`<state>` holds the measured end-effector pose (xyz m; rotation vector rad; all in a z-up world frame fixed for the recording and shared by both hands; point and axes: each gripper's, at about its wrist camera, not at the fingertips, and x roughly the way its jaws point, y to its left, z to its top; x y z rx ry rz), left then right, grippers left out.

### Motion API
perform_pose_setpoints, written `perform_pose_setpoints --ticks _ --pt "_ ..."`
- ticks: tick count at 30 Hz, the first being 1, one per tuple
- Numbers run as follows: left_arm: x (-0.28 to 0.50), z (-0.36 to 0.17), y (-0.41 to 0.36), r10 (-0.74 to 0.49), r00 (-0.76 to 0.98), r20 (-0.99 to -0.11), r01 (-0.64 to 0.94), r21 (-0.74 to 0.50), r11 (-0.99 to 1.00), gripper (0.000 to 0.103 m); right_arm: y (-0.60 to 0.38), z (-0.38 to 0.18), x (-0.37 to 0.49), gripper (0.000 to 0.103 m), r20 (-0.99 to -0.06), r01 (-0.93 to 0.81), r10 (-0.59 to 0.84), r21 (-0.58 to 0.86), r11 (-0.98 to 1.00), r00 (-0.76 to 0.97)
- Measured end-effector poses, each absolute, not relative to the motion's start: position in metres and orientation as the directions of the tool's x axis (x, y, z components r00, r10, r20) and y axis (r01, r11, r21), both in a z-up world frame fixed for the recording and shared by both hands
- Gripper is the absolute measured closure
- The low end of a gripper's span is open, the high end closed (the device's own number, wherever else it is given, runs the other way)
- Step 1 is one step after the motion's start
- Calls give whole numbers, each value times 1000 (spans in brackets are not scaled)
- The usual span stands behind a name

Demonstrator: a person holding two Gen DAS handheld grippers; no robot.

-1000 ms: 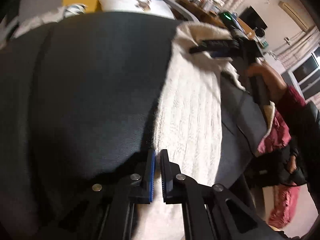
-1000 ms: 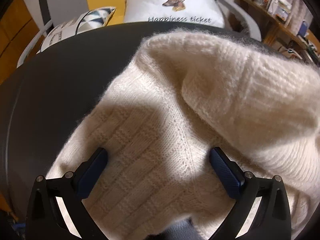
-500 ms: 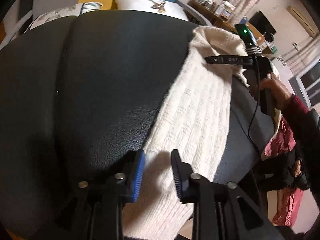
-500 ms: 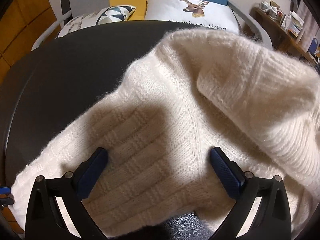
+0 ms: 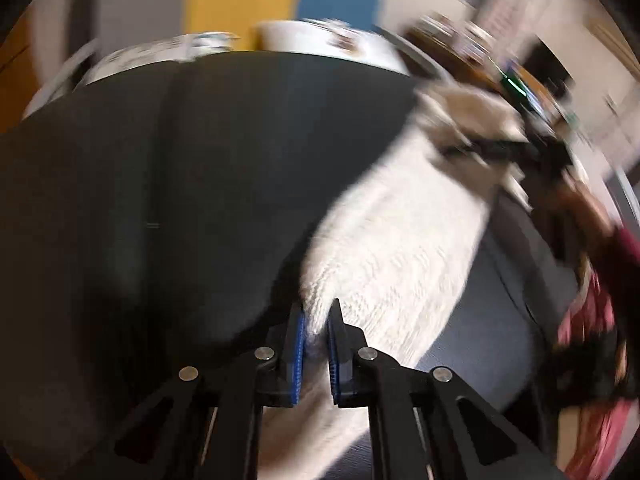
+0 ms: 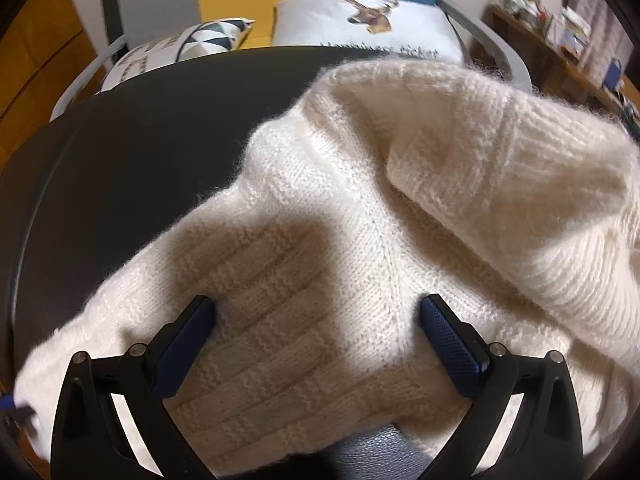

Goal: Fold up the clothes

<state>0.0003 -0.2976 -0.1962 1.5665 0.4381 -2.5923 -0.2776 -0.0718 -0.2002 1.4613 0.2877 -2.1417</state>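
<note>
Currently, one item on the work surface: a cream knitted sweater [image 6: 360, 248], lying on a black padded surface [image 6: 132, 152].

Progress: partway, as judged from how the sweater lies. One thick ribbed portion [image 6: 500, 184] is already turned over on top of the flat body, so at least one layer is doubled. In the left wrist view the rest runs out as a long, narrow strip [image 5: 404, 232] across the dark surface toward the person's end. It is not a compact, squared bundle. Left to do, by that reading: bring the long run over itself and square off the edges. Whether the turned-over portion is a sleeve, a collar or a hem cannot be told.

Left gripper [image 5: 316, 344]: jaws nearly together, with a pinch of the sweater's edge caught between the blue pads. That view is blurred by motion, so fine detail of the hold is uncertain.

Right gripper [image 6: 318, 332]: jaws spread wide, one on each side of a flat ribbed area of the knit, clamping nothing. Whether the tips press the fabric cannot be told.

Condition of item: thick, fuzzy yarn with a fine halo at the edges; block-rib pattern on the body, heavier ribbing on the turned-over part; a raised seam line runs diagonally between them. Soft and bulky; folds stand rounded rather than creased.

Surroundings: two cushions [image 6: 360, 20] beyond the far edge; the person's sleeve [image 5: 624, 248] at the right of the left wrist view.
</note>
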Motion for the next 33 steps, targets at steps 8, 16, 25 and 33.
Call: perform_pose_setpoints --ticks 8,16,25,33 --pt "-9 -206 -298 28 -461 -887 243 -156 -957 93 -83 -194 -251 0 -922 629 -238 -8 -778 -306" --pt "-19 -215 -306 110 -471 -876 304 -277 -911 90 -67 -196 -234 0 -903 618 -266 1 -786 -337" --pt "-28 -219 -299 77 -479 -874 303 -247 -921 89 78 -119 -190 0 -782 440 -229 -64 -896 -580" --pt "-15 -216 -299 57 -493 -868 314 -238 -919 87 51 -154 -203 3 -612 370 94 -586 -721 -786"
